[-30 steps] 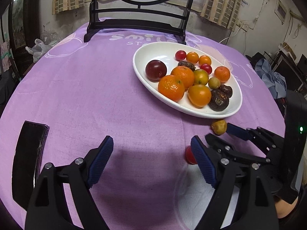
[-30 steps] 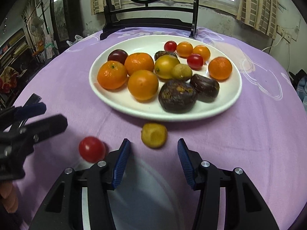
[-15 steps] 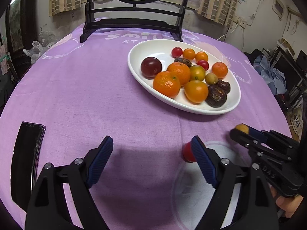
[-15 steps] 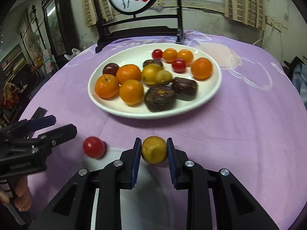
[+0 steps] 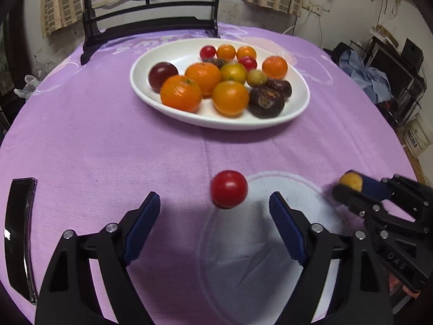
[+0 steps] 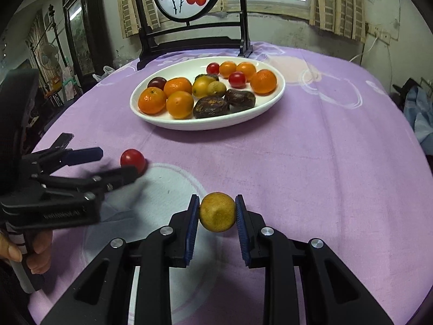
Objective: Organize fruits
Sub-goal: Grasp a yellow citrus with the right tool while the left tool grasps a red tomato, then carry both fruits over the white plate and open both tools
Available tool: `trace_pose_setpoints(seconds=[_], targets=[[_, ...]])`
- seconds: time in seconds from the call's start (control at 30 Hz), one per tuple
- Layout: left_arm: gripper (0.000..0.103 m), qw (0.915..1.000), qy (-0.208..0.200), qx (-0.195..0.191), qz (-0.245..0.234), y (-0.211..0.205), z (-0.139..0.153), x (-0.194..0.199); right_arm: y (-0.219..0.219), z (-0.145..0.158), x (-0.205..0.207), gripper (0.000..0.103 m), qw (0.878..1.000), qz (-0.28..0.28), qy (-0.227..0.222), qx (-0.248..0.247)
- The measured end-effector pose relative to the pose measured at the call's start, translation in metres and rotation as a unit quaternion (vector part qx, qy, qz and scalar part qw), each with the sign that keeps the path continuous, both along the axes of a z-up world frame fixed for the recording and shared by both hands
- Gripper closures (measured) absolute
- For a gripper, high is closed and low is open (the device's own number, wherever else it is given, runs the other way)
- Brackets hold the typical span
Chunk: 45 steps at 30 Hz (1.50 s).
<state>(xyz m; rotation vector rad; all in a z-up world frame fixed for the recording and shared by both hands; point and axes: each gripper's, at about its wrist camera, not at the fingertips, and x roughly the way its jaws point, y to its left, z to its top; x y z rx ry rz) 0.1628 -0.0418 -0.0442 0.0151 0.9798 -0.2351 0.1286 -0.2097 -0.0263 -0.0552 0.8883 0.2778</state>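
Note:
A white oval plate (image 5: 151,54) (image 6: 270,103) holds several oranges, cherry tomatoes and dark fruits at the middle of the purple tablecloth. A loose red cherry tomato (image 5: 228,188) (image 6: 132,159) lies on the cloth in front of the plate. My left gripper (image 5: 212,196) (image 6: 116,162) has its tips on either side of the tomato without touching it, and its jaws are closing. My right gripper (image 6: 217,198) (image 5: 351,187) is shut on a small yellow fruit (image 6: 217,212) (image 5: 350,181), held just above the cloth.
A dark phone (image 5: 19,230) lies at the table's left edge. A black wooden stand (image 5: 151,24) (image 6: 189,40) with a round painted screen rises behind the plate. A hand (image 6: 38,252) grips the left tool. Clothes and clutter (image 5: 373,81) lie beyond the right edge.
My right gripper shut on the yellow fruit and drew it back from the plate, slightly raised. My left gripper shifted right, so the tomato went from beside its right finger to between the tips.

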Motion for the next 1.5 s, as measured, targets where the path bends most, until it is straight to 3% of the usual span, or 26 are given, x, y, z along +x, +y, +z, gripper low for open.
trace_pose_setpoints(seconds=[0.17, 0.27, 0.37, 0.5, 0.63, 0.83, 1.03, 1.27, 1.5], targets=[[0.037, 0.9995, 0.006, 0.03, 0.0, -0.01, -0.009, 0.006, 0.0, 0.001, -0.001, 0.075, 1.0, 0.009, -0.002, 0.001], [0.051, 0.9991, 0.001, 0.042, 0.003, -0.014, -0.008, 0.01, -0.002, 0.004, -0.002, 0.075, 1.0, 0.013, -0.006, 0.007], [0.074, 0.9994, -0.001, 0.034, -0.006, -0.018, -0.005, 0.01, -0.002, 0.006, -0.003, 0.075, 1.0, 0.014, -0.01, 0.008], [0.075, 0.9993, 0.003, 0.035, -0.008, -0.019, -0.003, 0.006, -0.004, 0.005, -0.002, 0.075, 1.0, 0.01, -0.006, 0.009], [0.075, 0.9999, 0.011, 0.005, -0.007, -0.011, 0.008, 0.004, -0.006, 0.004, -0.001, 0.075, 1.0, 0.005, -0.004, 0.015], [0.075, 0.9996, -0.022, 0.002, -0.019, -0.007, 0.047, 0.012, -0.011, 0.018, 0.004, 0.075, 0.998, 0.003, -0.006, 0.055], [0.075, 0.9987, -0.049, 0.013, -0.006, -0.007, 0.072, 0.046, 0.002, 0.042, 0.034, 0.076, 0.998, 0.017, -0.032, 0.042], [0.075, 0.9988, -0.043, 0.014, 0.018, -0.011, 0.067, 0.099, 0.011, 0.051, 0.09, 0.076, 0.997, 0.008, -0.044, 0.055], [0.075, 0.9984, -0.032, 0.019, 0.044, -0.007, 0.054, 0.137, 0.01, 0.031, 0.147, 0.076, 0.998, -0.019, -0.019, 0.057]])
